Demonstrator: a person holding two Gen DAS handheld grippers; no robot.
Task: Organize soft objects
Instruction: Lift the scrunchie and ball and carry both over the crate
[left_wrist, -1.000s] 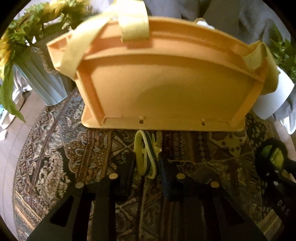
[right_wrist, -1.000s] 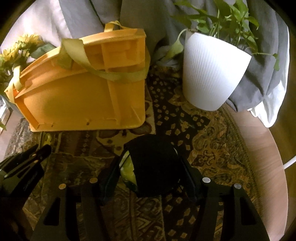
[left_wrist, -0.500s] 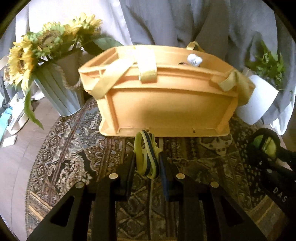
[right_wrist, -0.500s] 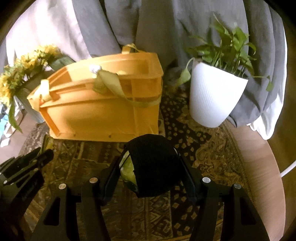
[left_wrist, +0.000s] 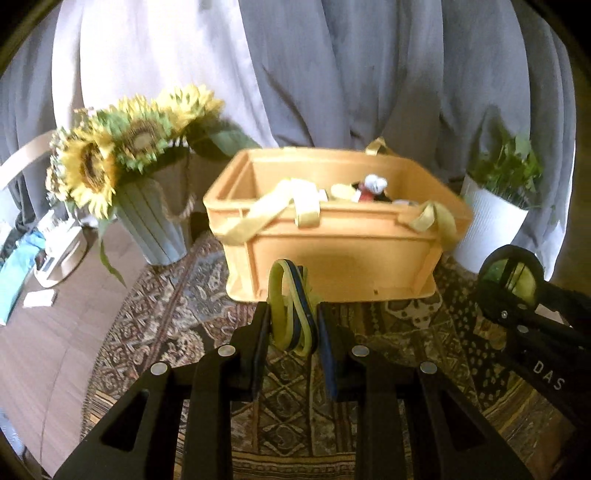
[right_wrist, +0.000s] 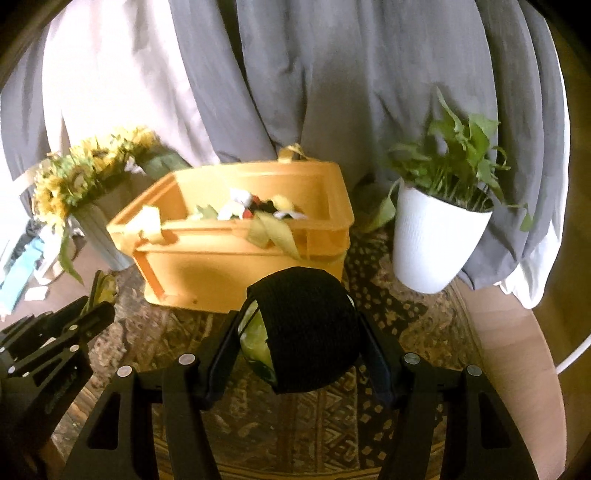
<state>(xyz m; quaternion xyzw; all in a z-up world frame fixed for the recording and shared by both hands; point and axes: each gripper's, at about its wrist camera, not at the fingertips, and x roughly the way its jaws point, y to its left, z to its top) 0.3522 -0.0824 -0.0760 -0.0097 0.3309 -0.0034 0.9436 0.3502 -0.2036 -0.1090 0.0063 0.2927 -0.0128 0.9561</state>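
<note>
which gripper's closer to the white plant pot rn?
Right. The right gripper, shut on a black band roll, sits just left of the white plant pot. The left gripper, holding yellow-blue bands, is further left, facing the orange crate.

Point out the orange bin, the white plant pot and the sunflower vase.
orange bin (left_wrist: 332, 254): left wrist view, on its near side wall.
white plant pot (right_wrist: 428, 240): right wrist view, on the middle of its ribbed wall.
sunflower vase (left_wrist: 151, 221): left wrist view, on its grey-blue ribbed body.

Yellow-blue looped bands upright; black roll; orange crate open.
</note>
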